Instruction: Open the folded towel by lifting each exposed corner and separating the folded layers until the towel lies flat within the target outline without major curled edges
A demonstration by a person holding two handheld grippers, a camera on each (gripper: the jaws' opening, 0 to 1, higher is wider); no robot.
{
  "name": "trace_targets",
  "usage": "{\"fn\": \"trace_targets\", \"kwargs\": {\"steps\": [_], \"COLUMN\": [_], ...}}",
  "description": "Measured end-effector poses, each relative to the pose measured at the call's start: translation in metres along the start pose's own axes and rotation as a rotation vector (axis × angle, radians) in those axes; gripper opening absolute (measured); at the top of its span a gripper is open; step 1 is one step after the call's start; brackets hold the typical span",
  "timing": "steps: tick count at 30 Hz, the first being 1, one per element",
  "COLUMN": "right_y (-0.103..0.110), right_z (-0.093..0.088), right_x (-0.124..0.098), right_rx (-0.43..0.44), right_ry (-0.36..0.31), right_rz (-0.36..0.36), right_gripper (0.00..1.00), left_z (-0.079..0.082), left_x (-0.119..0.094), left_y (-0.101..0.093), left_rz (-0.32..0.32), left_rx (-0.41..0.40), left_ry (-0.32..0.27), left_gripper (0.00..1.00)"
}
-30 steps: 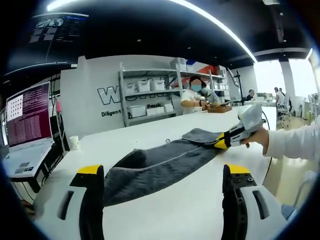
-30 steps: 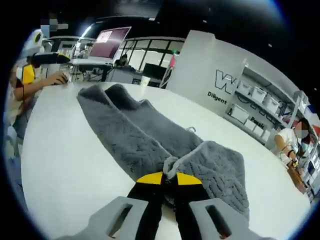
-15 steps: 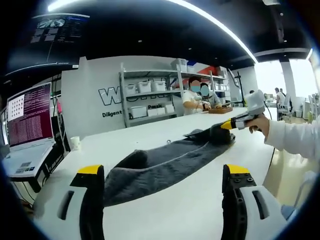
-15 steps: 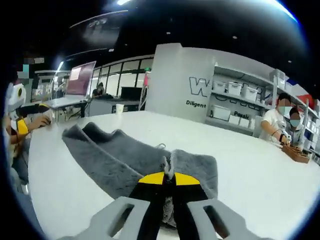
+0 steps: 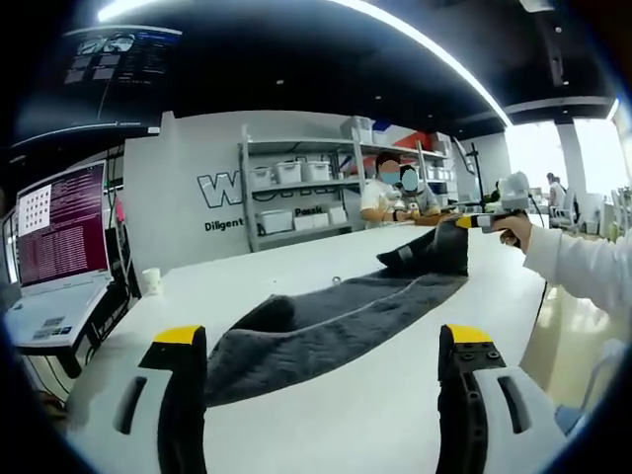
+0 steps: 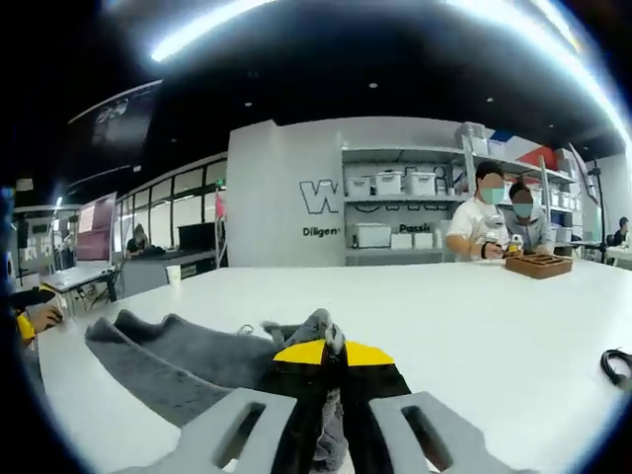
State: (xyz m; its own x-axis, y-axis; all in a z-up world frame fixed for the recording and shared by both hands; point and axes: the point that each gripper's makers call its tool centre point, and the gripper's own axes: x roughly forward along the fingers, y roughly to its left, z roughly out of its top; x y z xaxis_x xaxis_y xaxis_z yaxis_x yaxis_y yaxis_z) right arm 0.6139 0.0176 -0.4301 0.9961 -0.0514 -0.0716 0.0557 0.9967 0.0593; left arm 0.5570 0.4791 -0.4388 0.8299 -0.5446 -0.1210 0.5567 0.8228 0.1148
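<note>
A big white table (image 5: 326,395) fills the room in front. A long grey towel (image 5: 326,321) lies on it, stretched across the top, with one end lifted up off the table at the far side. In the right gripper view the same towel (image 6: 168,355) lies on the table (image 6: 474,326) at the near left. A small white cup (image 5: 149,281) stands near the table's far edge. A brown wooden tray (image 6: 538,265) sits on the far side. A dark cord (image 6: 617,367) lies at the right edge
</note>
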Motion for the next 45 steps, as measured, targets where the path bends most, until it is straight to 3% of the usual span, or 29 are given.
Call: {"fn": "trace_targets", "kwargs": {"steps": [5, 12, 23, 37, 45], "right_y": [-0.026, -0.066, -0.114, -0.145, -0.151], "right_z": [-0.001, -0.016, -0.063, -0.114, -0.121], "right_x": [-0.007, -0.014, -0.025, -0.029, -0.028], "right_rx": [0.007, 0.031, 0.014, -0.102, -0.139], "right_ry": [-0.001, 0.037, 0.186, 0.363, 0.364], "right_rz": [-0.069, -0.171, -0.298, -0.387, -0.396], "right_gripper": [0.00, 0.00, 0.00, 0.00, 0.00], "left_z": [0.000, 0.001, -0.001, -0.001, -0.002], "left_x": [0.000, 0.000, -0.001, -0.002, -0.002], "left_y": [0.000, -0.002, -0.002, 0.000, 0.002], "left_rz": [0.000, -0.002, -0.001, 0.004, 0.007], "left_rx": [-0.001, 0.001, 0.000, 0.000, 0.000], "left_ry": [-0.001, -0.001, 0.000, 0.005, 0.009], "left_gripper": [0.96, 0.96, 0.96, 0.96, 0.96]}}
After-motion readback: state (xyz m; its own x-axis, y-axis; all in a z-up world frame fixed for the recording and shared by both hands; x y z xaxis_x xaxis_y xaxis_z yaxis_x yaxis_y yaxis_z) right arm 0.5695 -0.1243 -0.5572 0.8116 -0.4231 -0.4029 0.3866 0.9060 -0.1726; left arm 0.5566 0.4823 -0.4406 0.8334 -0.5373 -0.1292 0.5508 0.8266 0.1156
